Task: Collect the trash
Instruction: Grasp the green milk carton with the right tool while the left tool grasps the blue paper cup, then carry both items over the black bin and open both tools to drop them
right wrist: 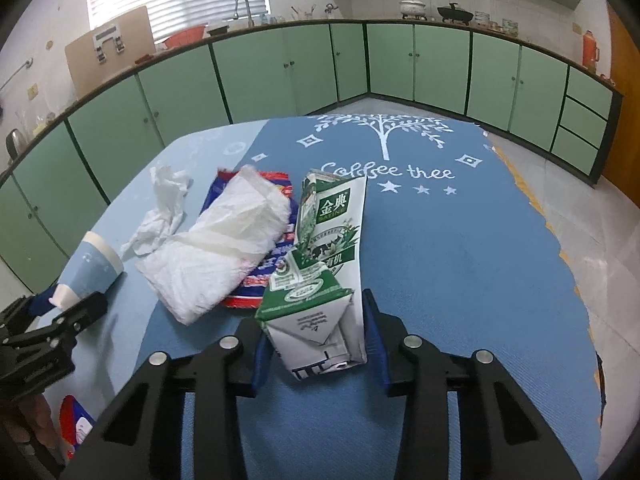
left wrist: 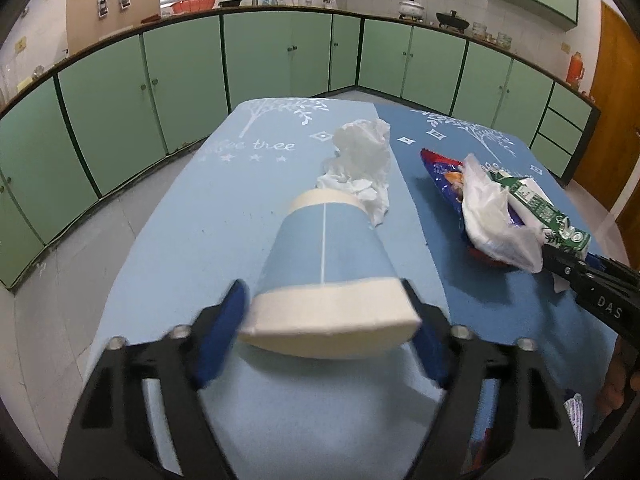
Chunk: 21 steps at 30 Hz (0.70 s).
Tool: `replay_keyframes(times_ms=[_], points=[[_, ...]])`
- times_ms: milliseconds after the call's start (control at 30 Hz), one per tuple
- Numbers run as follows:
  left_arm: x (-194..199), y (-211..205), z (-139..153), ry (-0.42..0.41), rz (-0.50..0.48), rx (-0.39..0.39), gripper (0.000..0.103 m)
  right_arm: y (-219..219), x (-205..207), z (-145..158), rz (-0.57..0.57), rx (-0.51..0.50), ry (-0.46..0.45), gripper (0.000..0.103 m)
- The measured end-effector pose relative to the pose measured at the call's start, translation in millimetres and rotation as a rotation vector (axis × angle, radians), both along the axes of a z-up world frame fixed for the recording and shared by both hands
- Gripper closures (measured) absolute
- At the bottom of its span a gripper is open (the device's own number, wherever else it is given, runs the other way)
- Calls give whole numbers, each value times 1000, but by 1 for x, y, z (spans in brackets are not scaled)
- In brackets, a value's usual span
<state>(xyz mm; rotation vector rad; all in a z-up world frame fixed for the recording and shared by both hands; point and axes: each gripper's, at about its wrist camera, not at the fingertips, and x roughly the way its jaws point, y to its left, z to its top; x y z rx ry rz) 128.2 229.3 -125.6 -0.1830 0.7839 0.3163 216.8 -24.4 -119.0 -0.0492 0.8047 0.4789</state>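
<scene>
In the left wrist view, the left hand-held gripper (left wrist: pixel 328 328) fills the bottom of the frame, its blue pads clenched on the white-rimmed end of a blue paper cup (left wrist: pixel 326 264) that lies on its side, pointing toward the frame centre. Just beyond the cup's far end sits a crumpled white tissue (left wrist: pixel 362 160) on the blue-covered counter (left wrist: pixel 224 208). In the right wrist view, the right hand-held gripper (right wrist: pixel 316 352) at lower centre grasps the near end of a flattened green-and-white milk carton (right wrist: pixel 332 248), which stretches up toward mid-frame. Left of the carton, touching it, a white plastic bag (right wrist: pixel 224 252) lies on top of a red-and-blue snack wrapper (right wrist: pixel 280 264). The tissue appears again in the upper left part of the pile, and the cup with the other gripper shows at the left edge. Green cabinets (right wrist: pixel 440 64) curve across the top of both views.
</scene>
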Motion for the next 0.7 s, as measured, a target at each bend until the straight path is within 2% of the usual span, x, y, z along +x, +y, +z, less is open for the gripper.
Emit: replay_keyframes(times_ms=[100, 200, 533, 700], points=[[-3, -2, 4, -26, 5, 4, 43, -4, -2, 3, -7, 7, -13, 65], [-7, -2, 9, -57, 7, 4, 47, -6, -4, 6, -8, 5, -26, 66], [-25, -19, 40, -149, -34, 23, 50, -31, -21, 33, -39, 42, -88, 66], [-24, -43, 60, -196, -94, 29, 50, -52, -31, 53, -64, 60, -122, 66]])
